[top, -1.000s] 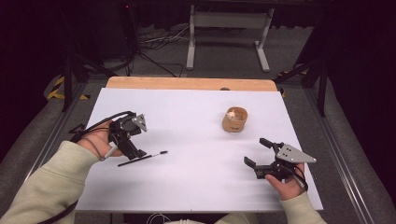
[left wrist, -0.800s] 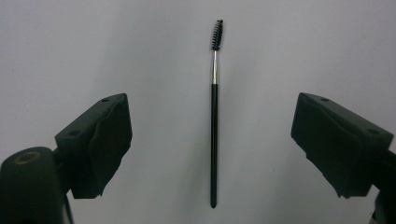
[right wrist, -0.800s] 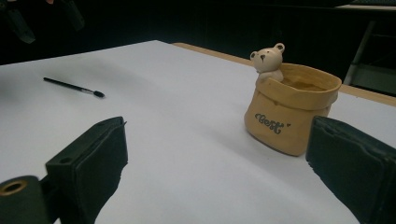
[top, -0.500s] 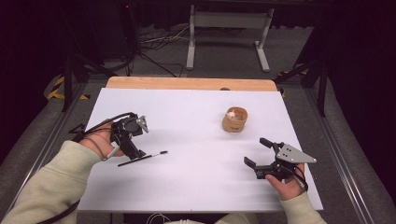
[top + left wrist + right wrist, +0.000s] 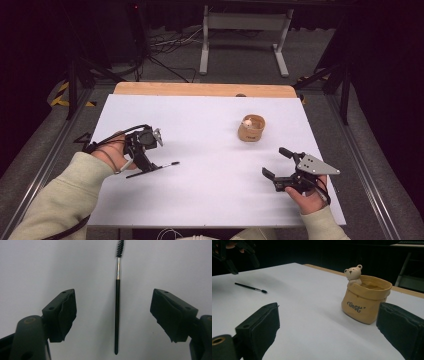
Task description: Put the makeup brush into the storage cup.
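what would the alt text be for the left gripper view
A thin black mascara-style brush wand lies flat on a white table surface, untouched between the open black jaws of the left gripper, which have just been closing around it. Its bristled tip points away towards the top edge, joined to the black handle by a short silver neck.

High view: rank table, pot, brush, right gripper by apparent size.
1. table
2. right gripper, though nearness to the camera may flatter it
3. brush, longer than the pot but very thin, so these two are unsure
4. pot
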### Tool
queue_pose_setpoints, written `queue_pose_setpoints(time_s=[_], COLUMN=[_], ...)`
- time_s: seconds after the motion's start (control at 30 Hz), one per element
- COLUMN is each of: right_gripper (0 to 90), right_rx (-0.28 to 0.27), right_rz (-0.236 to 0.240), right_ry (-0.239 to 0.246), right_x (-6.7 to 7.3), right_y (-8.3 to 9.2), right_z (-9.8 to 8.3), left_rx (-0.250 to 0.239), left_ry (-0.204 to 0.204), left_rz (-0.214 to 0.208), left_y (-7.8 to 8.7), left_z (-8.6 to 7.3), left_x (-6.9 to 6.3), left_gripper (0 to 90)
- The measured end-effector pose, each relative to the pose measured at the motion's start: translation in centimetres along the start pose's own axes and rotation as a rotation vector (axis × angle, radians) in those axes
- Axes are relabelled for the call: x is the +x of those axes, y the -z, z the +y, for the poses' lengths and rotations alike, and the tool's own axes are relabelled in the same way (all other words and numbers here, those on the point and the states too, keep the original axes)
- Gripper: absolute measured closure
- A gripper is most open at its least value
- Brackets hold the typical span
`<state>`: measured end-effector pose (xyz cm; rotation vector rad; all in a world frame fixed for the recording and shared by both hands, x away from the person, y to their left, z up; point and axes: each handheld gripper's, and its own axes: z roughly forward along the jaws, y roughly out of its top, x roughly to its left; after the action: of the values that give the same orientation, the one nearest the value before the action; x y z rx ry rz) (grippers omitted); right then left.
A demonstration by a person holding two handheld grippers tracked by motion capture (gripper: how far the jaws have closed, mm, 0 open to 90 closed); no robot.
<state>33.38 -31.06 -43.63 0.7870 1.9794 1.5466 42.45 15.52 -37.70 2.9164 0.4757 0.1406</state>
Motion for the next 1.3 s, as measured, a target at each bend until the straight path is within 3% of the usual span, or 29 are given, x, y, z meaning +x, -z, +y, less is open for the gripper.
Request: queue_pose_setpoints(time_s=[0.3, 0.47, 0.7, 1.3], right_gripper=[5.4, 5.4, 5.3, 5.2], right_rx=[0.002, 0.003, 0.008, 0.010], right_rz=[-0.002, 0.000, 0.002, 0.000], right_ry=[0.000, 0.001, 0.000, -0.001], right_x=[0.0, 0.0, 0.0, 0.0], right_y=[0.0, 0.0, 0.0, 0.0], right_z=[0.0, 0.0, 0.0, 0.0], left_rx=[0.031, 0.018, 0.036, 0.084], left_ry=[0.000, -0.001, 0.004, 0.008], left_rz=[-0.023, -0.025, -0.046, -0.058], left_y=[-1.3, -1.6, -2.4, -4.0], left_z=[-0.1, -0.3, -0.5, -0.9], left_x=[0.0, 0.0, 0.0, -0.3], left_gripper=[24.7, 28.3, 32.2, 61.9])
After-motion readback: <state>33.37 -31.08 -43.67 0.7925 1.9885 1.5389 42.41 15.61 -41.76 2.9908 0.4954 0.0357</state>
